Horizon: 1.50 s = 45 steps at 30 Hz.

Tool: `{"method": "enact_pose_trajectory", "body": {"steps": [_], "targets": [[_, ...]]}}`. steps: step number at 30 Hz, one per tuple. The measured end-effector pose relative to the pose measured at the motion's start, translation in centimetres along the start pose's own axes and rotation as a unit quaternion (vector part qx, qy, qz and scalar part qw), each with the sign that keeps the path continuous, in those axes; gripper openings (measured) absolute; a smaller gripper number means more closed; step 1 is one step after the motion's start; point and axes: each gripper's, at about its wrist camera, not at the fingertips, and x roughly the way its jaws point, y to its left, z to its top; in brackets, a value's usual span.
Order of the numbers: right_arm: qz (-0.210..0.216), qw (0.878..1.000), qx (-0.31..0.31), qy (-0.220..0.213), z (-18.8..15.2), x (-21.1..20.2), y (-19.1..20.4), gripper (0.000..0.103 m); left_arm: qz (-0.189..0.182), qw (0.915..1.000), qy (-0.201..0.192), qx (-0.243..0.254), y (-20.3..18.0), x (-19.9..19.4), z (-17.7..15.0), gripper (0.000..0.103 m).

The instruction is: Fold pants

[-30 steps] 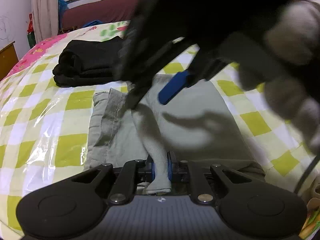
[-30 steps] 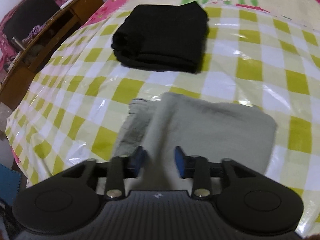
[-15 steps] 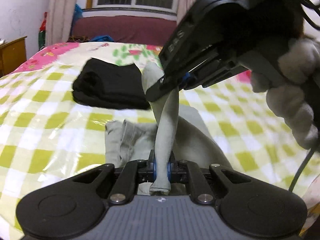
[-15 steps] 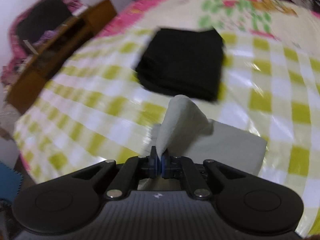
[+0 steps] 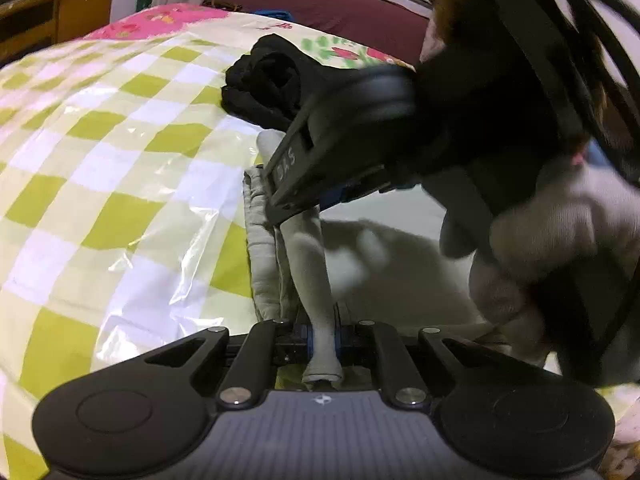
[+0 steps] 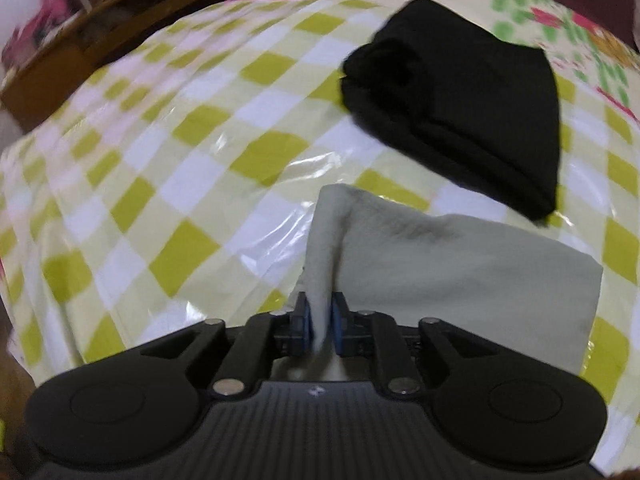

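Observation:
Pale grey-green pants [image 5: 400, 264] lie folded on a yellow-checked bed cover [image 5: 120, 160]. My left gripper [image 5: 322, 332] is shut on a raised ridge of the pants' cloth at their near edge. In the same view my right gripper [image 5: 316, 200] hangs over the pants' far left corner, held by a gloved hand [image 5: 560, 232]. In the right wrist view the right gripper [image 6: 320, 322] pinches a lifted fold of the pants [image 6: 460, 264]; its jaws are opening slightly, with the cloth still pressed between the blue pads.
A folded black garment [image 5: 264, 84] [image 6: 460, 92] rests just beyond the pants. The plastic-covered checked bed cover [image 6: 180, 160] stretches to the left. A wooden cabinet [image 5: 60, 12] [image 6: 120, 28] stands past the bed's left edge.
The right gripper, open over the pants' edge a second ago, has closed on a fold and raised it. Both grippers have shifted sideways and rolled; the left keeps its hold.

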Motion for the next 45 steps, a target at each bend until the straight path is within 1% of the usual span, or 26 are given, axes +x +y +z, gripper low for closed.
{"method": "enact_pose_trajectory", "body": {"steps": [3,4,6,10,11,12,13,14,15,17,19,22,24,26,28,30,31,32,34,35,36,38,39,40,43,45], "targets": [[0.031,0.999,0.007,-0.002,-0.1,-1.0,-0.5,0.029,-0.014,0.9997,0.001,-0.018,0.7,-0.5,0.1,0.025],[0.043,0.999,0.010,0.000,0.0,-1.3,-0.6,0.038,-0.017,0.9997,0.003,-0.019,0.9,-0.5,0.0,0.025],[0.068,0.997,0.019,-0.006,-0.4,-2.3,-1.2,0.047,-0.016,0.9997,0.006,-0.019,1.2,-0.7,-0.3,0.027],[0.058,0.997,0.037,-0.042,-2.1,-4.9,-2.9,0.050,-0.005,0.9995,0.006,-0.029,2.0,-1.4,-0.6,0.029],[0.053,0.996,0.043,-0.051,-2.8,-5.7,-3.7,0.051,0.000,0.9996,0.006,-0.029,2.2,-1.7,-0.5,0.032],[0.047,0.996,0.051,-0.059,-3.4,-6.4,-4.5,0.055,0.007,0.9996,0.006,-0.026,2.3,-1.9,-0.4,0.041],[0.039,0.995,0.061,-0.067,-4.1,-7.1,-5.3,0.056,0.020,0.9996,0.005,-0.021,2.4,-2.2,-0.4,0.050],[0.031,0.994,0.069,-0.073,-5.0,-7.7,-6.4,0.056,0.043,0.9990,0.001,-0.014,2.4,-2.6,-0.6,0.064],[0.023,0.994,0.076,-0.077,-5.7,-8.1,-7.2,0.056,0.064,0.9979,-0.005,-0.007,2.5,-3.0,-0.8,0.067],[0.002,0.993,0.092,-0.080,-7.2,-8.6,-9.0,0.056,0.087,0.9961,-0.009,-0.001,2.8,-3.6,-1.0,0.067],[-0.007,0.991,0.109,-0.082,-8.6,-8.9,-10.3,0.056,0.111,0.9937,-0.018,0.004,2.7,-4.5,-1.0,0.067],[0.001,0.988,0.131,-0.082,-10.2,-8.9,-11.2,0.056,0.139,0.9885,-0.044,0.042,1.0,-5.1,-0.1,0.067],[0.015,0.987,0.135,-0.080,-11.2,-8.9,-11.1,0.056,0.136,0.9868,-0.058,0.066,-0.4,-4.4,1.1,0.067],[0.029,0.989,0.126,-0.072,-12.4,-8.9,-10.4,0.056,0.118,0.9880,-0.052,0.084,-1.5,-3.1,1.8,0.067],[0.049,0.990,0.125,-0.049,-14.1,-8.5,-10.0,0.056,0.124,0.9876,-0.026,0.092,-1.7,-1.0,1.7,0.067],[0.071,0.987,0.142,-0.014,-15.9,-7.8,-9.8,0.056,0.133,0.9867,0.009,0.093,-1.3,1.0,1.1,0.068],[0.077,0.987,0.142,-0.008,-16.8,-7.7,-9.7,0.056,0.131,0.9871,0.020,0.090,-0.9,1.5,0.7,0.068],[0.075,0.988,0.133,-0.014,-17.3,-8.0,-9.5,0.056,0.130,0.9877,0.022,0.085,-0.7,1.5,0.5,0.069],[0.079,0.989,0.128,-0.014,-17.3,-8.9,-9.6,0.056,0.129,0.9880,0.014,0.083,-0.6,0.7,0.8,0.069],[0.090,0.986,0.138,-0.016,-17.0,-9.5,-10.0,0.056,0.135,0.9870,0.004,0.087,-0.7,0.1,1.1,0.069],[0.101,0.983,0.149,-0.024,-16.7,-10.2,-10.5,0.056,0.141,0.9855,-0.007,0.094,-0.9,-0.4,1.4,0.069],[0.108,0.979,0.167,-0.052,-15.9,-11.3,-11.8,0.057,0.143,0.9838,-0.031,0.104,-1.2,-1.4,2.2,0.069],[0.108,0.976,0.175,-0.065,-15.4,-11.5,-12.4,0.062,0.139,0.9840,-0.037,0.105,-1.4,-1.6,2.6,0.069],[0.105,0.974,0.185,-0.078,-14.8,-11.3,-13.0,0.065,0.138,0.9840,-0.044,0.105,-1.5,-1.5,3.1,0.069],[0.099,0.966,0.216,-0.106,-12.7,-8.9,-14.6,0.065,0.137,0.9836,-0.057,0.103,-1.6,0.3,4.4,0.069],[0.116,0.958,0.247,-0.091,-11.6,-6.0,-15.5,0.067,0.133,0.9847,-0.049,0.102,-1.6,1.9,4.7,0.069]]}}
